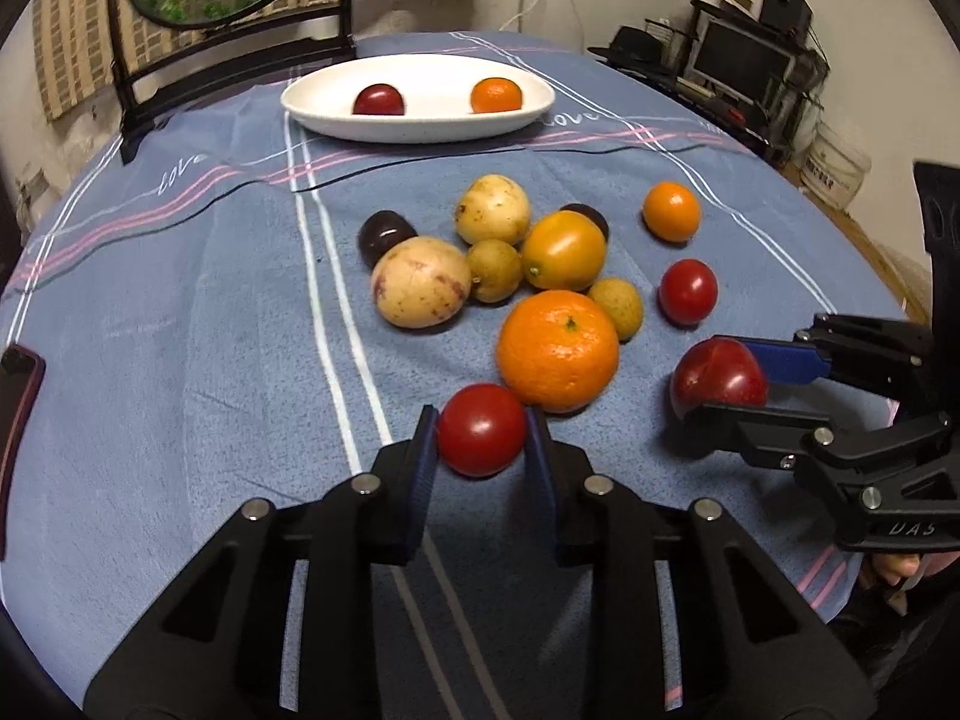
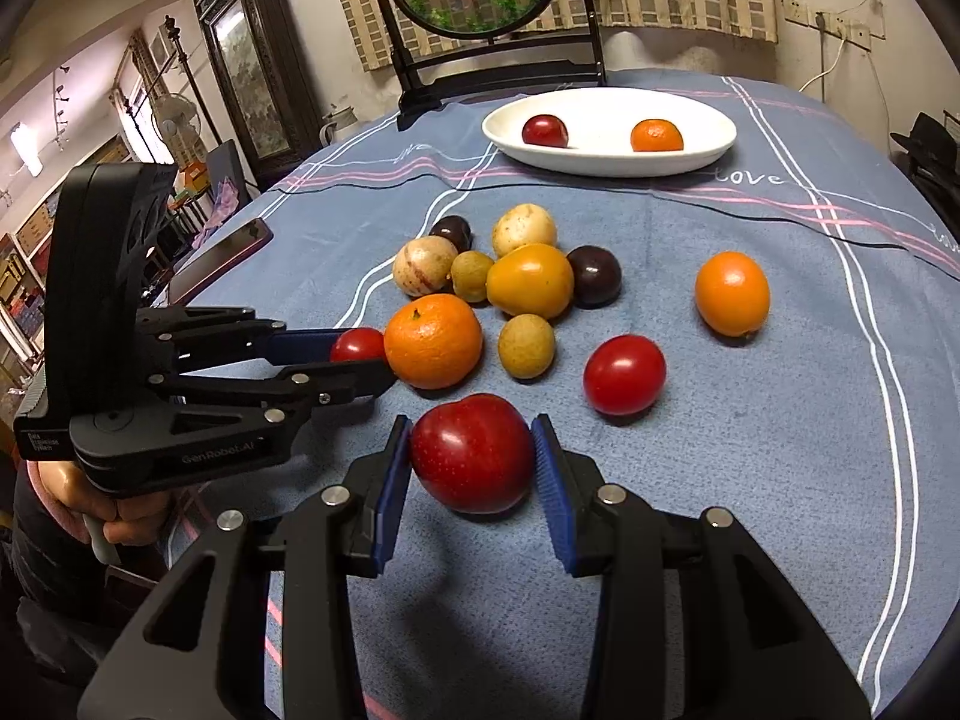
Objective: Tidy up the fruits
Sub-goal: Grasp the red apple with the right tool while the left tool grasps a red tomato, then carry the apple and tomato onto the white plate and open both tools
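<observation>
Your left gripper (image 1: 482, 429) clamps a tomato (image 1: 482, 429), right gripper (image 2: 472, 461) a plum (image 2: 472, 461); both bound for the far plate (image 1: 312, 114).

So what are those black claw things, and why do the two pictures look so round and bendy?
They are hand-held grabbers, one in each of a person's hands. Each has a small camera that looks along its two fingers, and its lens bends the view. One picture comes from the left grabber's camera, the other from the right's.

The left gripper is shut on a small red tomato. The right gripper is shut on a red plum. Each camera also sees the other grabber from the side.

On the blue tablecloth lie more fruits: a mandarin, another tomato, yellow and dark ones. The white dish at the back holds a plum and a small orange.
</observation>
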Demonstrator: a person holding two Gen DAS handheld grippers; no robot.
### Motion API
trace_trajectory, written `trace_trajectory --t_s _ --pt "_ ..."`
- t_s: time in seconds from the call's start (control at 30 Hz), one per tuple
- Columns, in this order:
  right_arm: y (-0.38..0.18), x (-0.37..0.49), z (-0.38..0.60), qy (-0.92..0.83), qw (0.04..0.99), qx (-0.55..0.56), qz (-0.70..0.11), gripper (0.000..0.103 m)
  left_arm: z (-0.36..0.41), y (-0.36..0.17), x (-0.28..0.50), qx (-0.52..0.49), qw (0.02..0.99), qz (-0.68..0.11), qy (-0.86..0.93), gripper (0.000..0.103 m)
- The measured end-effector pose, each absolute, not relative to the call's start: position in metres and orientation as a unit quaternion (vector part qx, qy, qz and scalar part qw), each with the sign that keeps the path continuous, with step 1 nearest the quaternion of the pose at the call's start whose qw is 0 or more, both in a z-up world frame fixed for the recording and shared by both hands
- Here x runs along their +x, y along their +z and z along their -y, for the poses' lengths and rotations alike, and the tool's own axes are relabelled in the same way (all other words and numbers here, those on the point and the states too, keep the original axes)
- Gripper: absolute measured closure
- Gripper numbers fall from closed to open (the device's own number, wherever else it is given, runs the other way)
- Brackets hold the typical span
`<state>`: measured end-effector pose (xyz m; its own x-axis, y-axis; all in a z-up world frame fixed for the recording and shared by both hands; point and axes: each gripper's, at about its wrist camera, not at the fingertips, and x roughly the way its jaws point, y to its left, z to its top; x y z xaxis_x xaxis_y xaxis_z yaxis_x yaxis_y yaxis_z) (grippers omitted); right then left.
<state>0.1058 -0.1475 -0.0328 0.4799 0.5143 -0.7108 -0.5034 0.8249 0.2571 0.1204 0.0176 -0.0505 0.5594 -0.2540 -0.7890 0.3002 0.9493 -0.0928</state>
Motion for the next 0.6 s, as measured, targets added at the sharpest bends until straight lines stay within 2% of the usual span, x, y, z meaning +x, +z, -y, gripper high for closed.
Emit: trace_trajectory --t_s 0.13,0.33,0.6 --pt "-0.023 0.117 0.153 0.305 0.858 0.027 -0.412 0.062 -0.027 -0.042 0.126 0.008 0.886 -0.438 -0.155 0.074" --pt "0.028 0.178 0.153 0.274 0.893 0.014 -0.357 0.062 -0.04 0.008 0.169 -0.023 0.903 -0.398 -0.164 0.074" --pt "0.02 0.299 0.114 0.238 0.881 -0.006 -0.409 0.063 -0.042 0.039 0.315 -0.028 0.909 -0.398 -0.12 0.074"
